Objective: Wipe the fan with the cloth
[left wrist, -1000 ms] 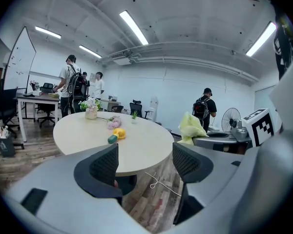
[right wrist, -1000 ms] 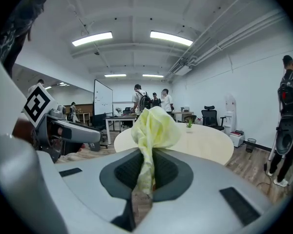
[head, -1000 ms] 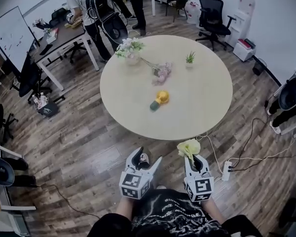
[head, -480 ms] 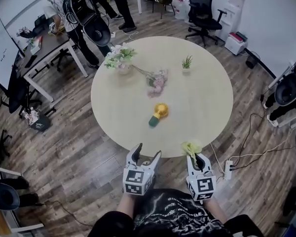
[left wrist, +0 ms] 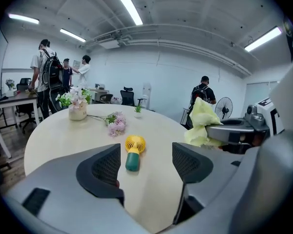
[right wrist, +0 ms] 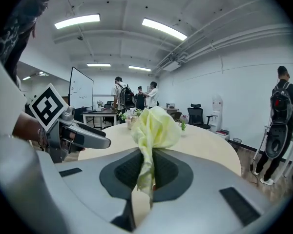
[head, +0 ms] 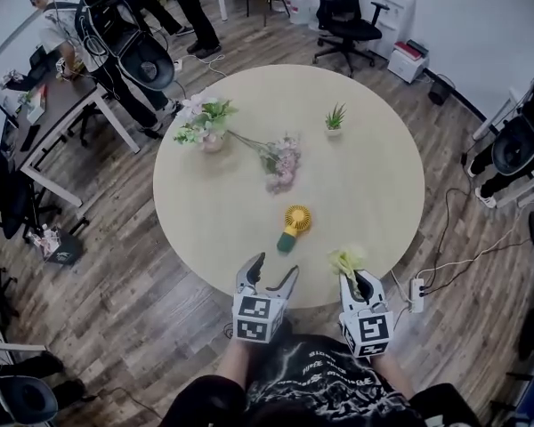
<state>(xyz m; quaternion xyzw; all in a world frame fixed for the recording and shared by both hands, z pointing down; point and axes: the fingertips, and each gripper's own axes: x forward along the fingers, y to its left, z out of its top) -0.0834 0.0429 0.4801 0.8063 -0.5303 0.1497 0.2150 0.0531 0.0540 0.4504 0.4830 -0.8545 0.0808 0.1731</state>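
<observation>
The limp cloth [head: 347,259] is clenched by the right gripper [head: 360,282], while the light fan [head: 295,219], at 12 o'clock from the released left gripper [head: 275,268], is probably best taken by its handle [head: 286,242].

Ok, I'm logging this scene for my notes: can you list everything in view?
table: one, pale beige, round, middle of the room
fan: one, yellow head and green handle, lying on the table towards its near edge
cloth: one, pale yellow, pinched in the right gripper
flower vase: one, white and pink blooms, far left of the table
loose flowers: one sprig, pink, lying beyond the fan
potted plant: one, green, far side of the table
office chair: one, black, beyond the table
power strip: one, white, floor at right
people: about three, standing far left
left gripper: one, grey, jaws apart, empty
right gripper: one, grey, shut on the cloth
</observation>
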